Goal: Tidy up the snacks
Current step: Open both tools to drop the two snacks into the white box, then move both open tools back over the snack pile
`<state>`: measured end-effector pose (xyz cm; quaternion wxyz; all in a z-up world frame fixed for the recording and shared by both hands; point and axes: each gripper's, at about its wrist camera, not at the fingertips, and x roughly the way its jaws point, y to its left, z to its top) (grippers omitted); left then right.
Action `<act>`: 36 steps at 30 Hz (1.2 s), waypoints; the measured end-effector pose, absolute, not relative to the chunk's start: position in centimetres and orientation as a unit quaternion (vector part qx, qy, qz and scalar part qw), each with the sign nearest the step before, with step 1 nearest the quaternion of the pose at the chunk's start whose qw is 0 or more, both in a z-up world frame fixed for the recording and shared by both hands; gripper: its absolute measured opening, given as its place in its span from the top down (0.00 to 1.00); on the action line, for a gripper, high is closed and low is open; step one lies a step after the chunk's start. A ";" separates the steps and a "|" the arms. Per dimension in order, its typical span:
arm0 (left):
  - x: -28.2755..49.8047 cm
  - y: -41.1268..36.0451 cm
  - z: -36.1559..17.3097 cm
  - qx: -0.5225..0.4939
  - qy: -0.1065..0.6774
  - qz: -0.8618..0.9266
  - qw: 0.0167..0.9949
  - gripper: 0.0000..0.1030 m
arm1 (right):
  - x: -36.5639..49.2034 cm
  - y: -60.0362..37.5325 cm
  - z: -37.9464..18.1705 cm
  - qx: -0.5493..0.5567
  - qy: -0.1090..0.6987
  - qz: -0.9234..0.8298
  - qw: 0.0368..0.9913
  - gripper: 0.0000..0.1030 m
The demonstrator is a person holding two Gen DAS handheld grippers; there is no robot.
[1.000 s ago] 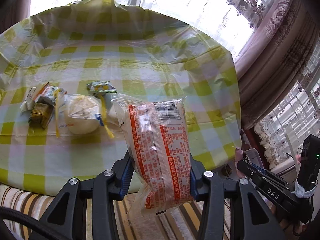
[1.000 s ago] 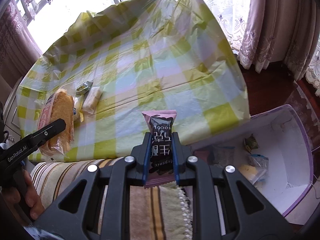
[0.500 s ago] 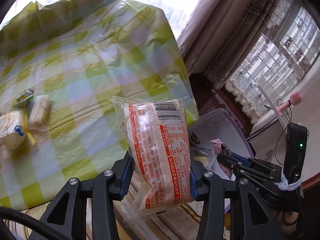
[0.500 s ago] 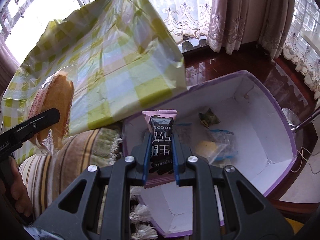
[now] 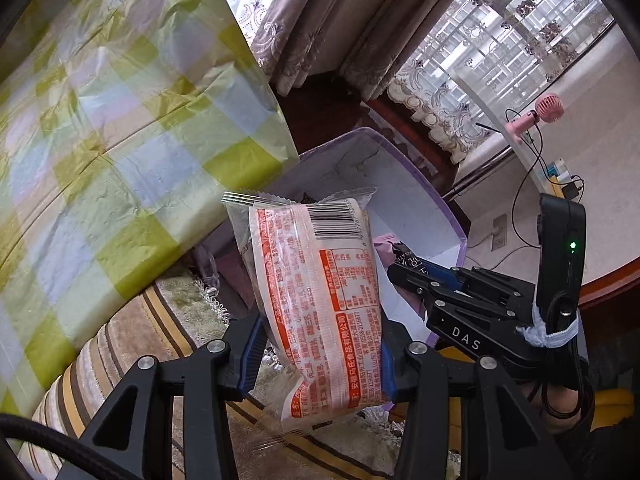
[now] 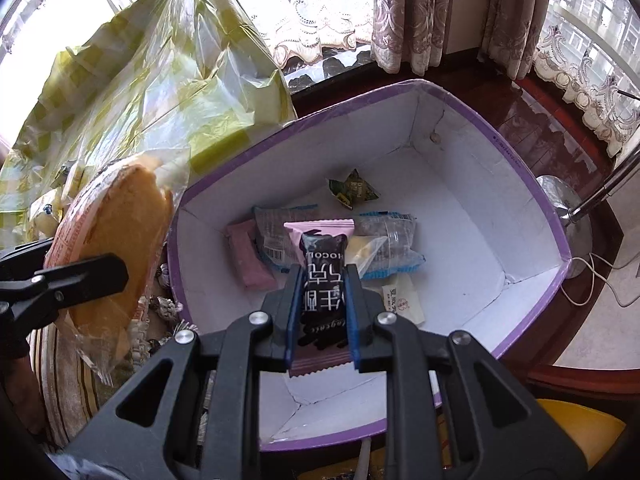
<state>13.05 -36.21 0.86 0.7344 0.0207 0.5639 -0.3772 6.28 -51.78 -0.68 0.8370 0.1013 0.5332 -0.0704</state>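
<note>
Gripping the chocolate bar (image 6: 322, 280) over the purple box (image 6: 532, 196), right gripper (image 6: 322, 308) looks safe; left gripper (image 5: 316, 356) pinches the bread packet (image 5: 316, 288) near its left rim (may spill outside).

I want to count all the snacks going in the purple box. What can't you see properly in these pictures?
- Left wrist view: most of the purple box floor, hidden by the bread packet.
- Right wrist view: snacks under the chocolate bar and right tongs; table snacks behind the bread.
- Small green wrapper: print too small.
</note>
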 end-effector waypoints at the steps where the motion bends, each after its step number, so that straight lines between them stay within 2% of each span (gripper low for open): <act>1: 13.0 -36.4 0.8 0.024 0.564 -0.380 0.733 0.54 | 6.3 -51.8 -0.7 0.102 0.532 -0.071 0.838 0.77; 6: 13.0 -36.9 0.6 0.025 0.571 -0.392 0.720 0.49 | 6.5 -51.8 -0.8 0.110 0.536 -0.065 0.835 0.74; 8: 13.1 -36.8 0.7 0.023 0.569 -0.391 0.723 0.48 | 6.7 -51.7 -0.7 0.111 0.536 -0.064 0.835 0.60; 9: 13.2 -36.5 0.8 0.020 0.568 -0.389 0.725 0.47 | 6.7 -51.7 -0.6 0.111 0.533 -0.068 0.836 0.44; 10: 13.3 -36.3 0.9 0.015 0.567 -0.386 0.727 0.47 | 6.7 -51.6 -0.4 0.110 0.529 -0.072 0.839 0.35; 18: 14.4 -33.3 1.5 -0.011 0.547 -0.349 0.761 0.46 | 7.6 -50.5 1.0 0.104 0.503 -0.082 0.854 0.33; 26: 16.0 -28.7 3.1 -0.038 0.494 -0.272 0.825 0.46 | 9.1 -47.5 2.7 0.082 0.465 -0.048 0.880 0.29; 29: 16.0 -26.7 4.1 -0.044 0.447 -0.253 0.857 0.46 | 9.8 -45.7 3.6 0.055 0.449 -0.042 0.891 0.22; 31: 16.1 -25.3 4.8 -0.040 0.425 -0.237 0.873 0.46 | 10.2 -44.1 4.3 0.026 0.439 -0.034 0.897 0.09; 32: 16.2 -24.6 5.1 -0.036 0.417 -0.223 0.880 0.46 | 10.4 -43.3 4.8 0.016 0.432 -0.027 0.901 0.08; 35: 16.7 -22.1 5.6 -0.029 0.404 -0.178 0.897 0.41 | 10.9 -41.4 5.9 0.007 0.416 -0.016 0.909 0.02; 36: 16.7 -21.2 5.8 -0.029 0.400 -0.163 0.901 0.36 | 11.2 -40.7 6.1 0.001 0.414 -0.015 0.910 0.01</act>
